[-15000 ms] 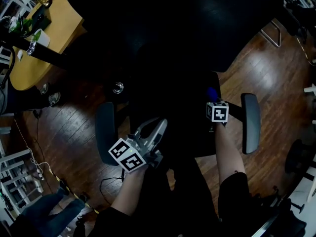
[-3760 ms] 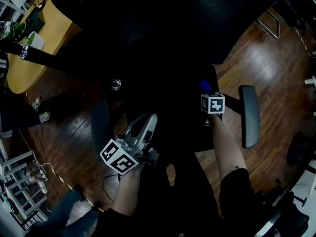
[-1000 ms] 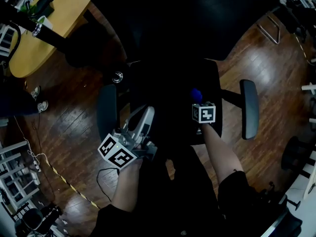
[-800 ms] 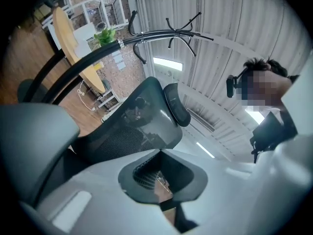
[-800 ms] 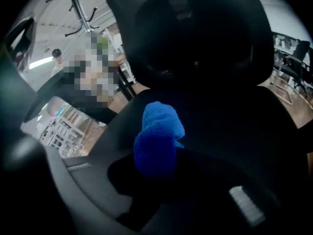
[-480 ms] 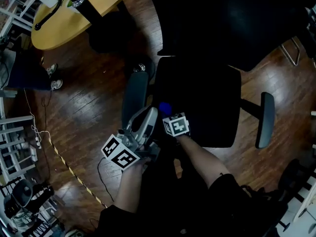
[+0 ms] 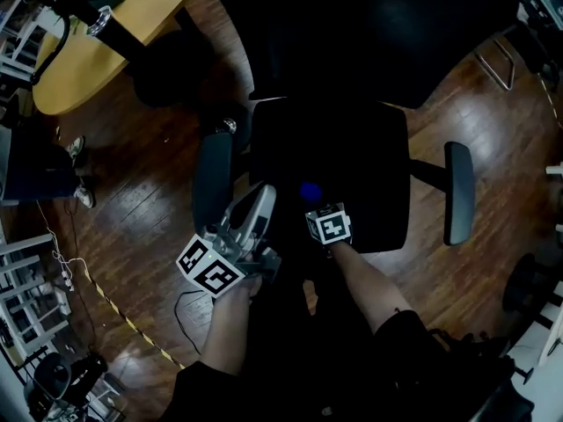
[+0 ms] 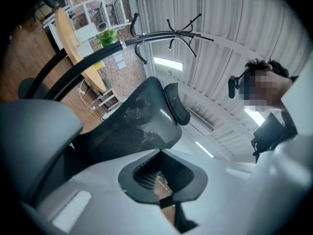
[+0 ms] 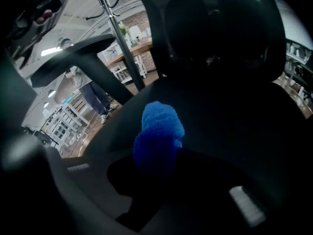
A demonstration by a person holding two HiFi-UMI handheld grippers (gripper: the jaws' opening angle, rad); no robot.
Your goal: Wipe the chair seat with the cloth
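A black office chair stands below me, its seat [image 7: 361, 161] in the middle of the head view. A small blue cloth [image 7: 309, 191] rests on the front left part of the seat, and my right gripper [image 7: 313, 200] is shut on it. The right gripper view shows the cloth [image 9: 159, 138] bunched between the dark jaws, against the seat [image 9: 234, 126]. My left gripper [image 7: 261, 207] hangs off the seat's front left corner, beside the left armrest, holding nothing. In its own view the left gripper [image 8: 159, 149] points up at the backrest [image 8: 132, 126], jaws together.
Grey armrests flank the seat, left [image 7: 212, 178] and right [image 7: 458, 192], with the tall backrest [image 7: 369, 33] behind. A round wooden table [image 7: 97, 55] stands at the far left. A striped cable [image 7: 106, 301] lies on the dark wood floor, and a bystander's shoes [image 7: 79, 170] are nearby.
The right gripper dragged the blue cloth from mid-seat to the seat's left edge, then a little back inward. The left gripper stayed by the left armrest.
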